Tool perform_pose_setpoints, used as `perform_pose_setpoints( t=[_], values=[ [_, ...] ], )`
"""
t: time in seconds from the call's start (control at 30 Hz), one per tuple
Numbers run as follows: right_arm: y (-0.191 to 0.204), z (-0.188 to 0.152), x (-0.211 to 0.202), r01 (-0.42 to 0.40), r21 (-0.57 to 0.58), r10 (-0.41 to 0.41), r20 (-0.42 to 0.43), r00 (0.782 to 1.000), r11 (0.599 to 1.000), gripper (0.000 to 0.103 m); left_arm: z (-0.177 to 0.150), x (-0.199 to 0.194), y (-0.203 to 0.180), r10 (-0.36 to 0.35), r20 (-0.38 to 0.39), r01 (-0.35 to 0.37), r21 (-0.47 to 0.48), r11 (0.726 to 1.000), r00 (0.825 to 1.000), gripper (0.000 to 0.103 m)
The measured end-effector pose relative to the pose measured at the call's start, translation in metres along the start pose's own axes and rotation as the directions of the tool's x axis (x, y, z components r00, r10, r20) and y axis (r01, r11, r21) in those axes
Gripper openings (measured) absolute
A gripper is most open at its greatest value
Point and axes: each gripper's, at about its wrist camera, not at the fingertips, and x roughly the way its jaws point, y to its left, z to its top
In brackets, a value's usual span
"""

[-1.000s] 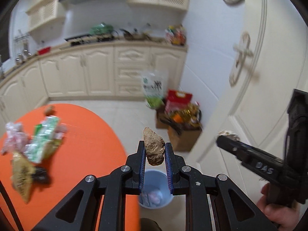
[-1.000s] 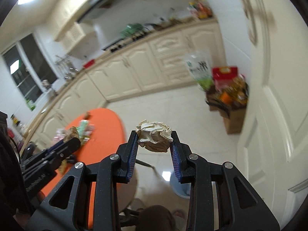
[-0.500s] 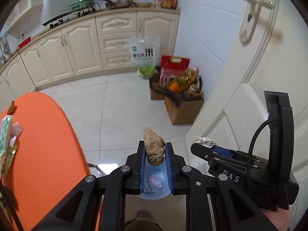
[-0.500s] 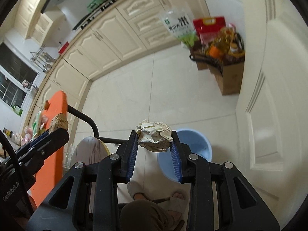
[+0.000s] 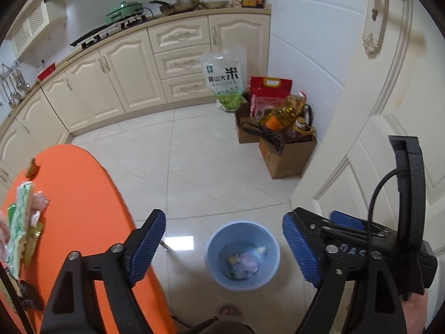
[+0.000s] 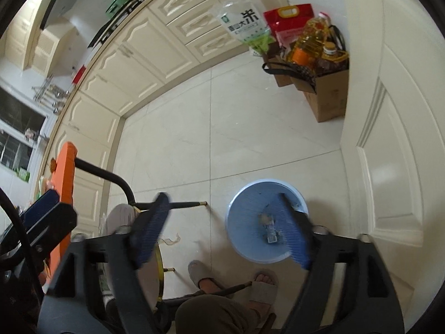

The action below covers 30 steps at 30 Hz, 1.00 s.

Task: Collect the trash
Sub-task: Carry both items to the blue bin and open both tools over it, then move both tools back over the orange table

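Both grippers are held over the blue bin [image 5: 242,256] on the floor. The left gripper [image 5: 224,246] is seen with fingers [image 5: 146,246] spread and opening, nothing between them, bin framed right in the gap. Same deal for the right gripper [image 6: 222,228]: fingers [image 6: 151,226] blurred, opening wide, nothing pinched. Trash [image 6: 268,226] is seen lying at the bottom of the bin, a few crumpled bits. More wrappers [image 5: 20,228] are left on the orange surface [image 5: 83,194], along its left edge. A slippered foot [image 6: 262,285] is visible just beside the bin.
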Motion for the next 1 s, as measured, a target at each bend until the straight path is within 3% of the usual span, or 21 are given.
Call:
perform_pose_setpoints(
  t=[0.1,0.4,0.73,1.0],
  values=[
    [-0.001,0.0,-0.008,0.009,0.025,-0.009,0.016,1.0,1.0,0.102,-0.019,-0.021,0.003,0.017,0.033,-0.017,-0.005,1.0,0.999,0.094],
    [0.028,-0.007,-0.049,0.003,-0.005,-0.002,0.079,0.997,1.0,0.103,-0.081,-0.106,0.025,0.024,0.143,-0.017,-0.055,0.998,0.989,0.099],
    [0.1,-0.029,-0.109,0.003,-0.102,0.015,0.18,0.984,0.995,0.103,-0.149,-0.196,0.067,0.039,0.231,-0.009,-0.128,0.992,0.972,0.102],
    [0.195,-0.065,-0.157,0.029,-0.276,0.046,0.26,0.964,0.961,0.103,-0.218,-0.28,0.118,0.095,0.316,-0.025,-0.218,0.976,0.944,0.102]
  ],
)
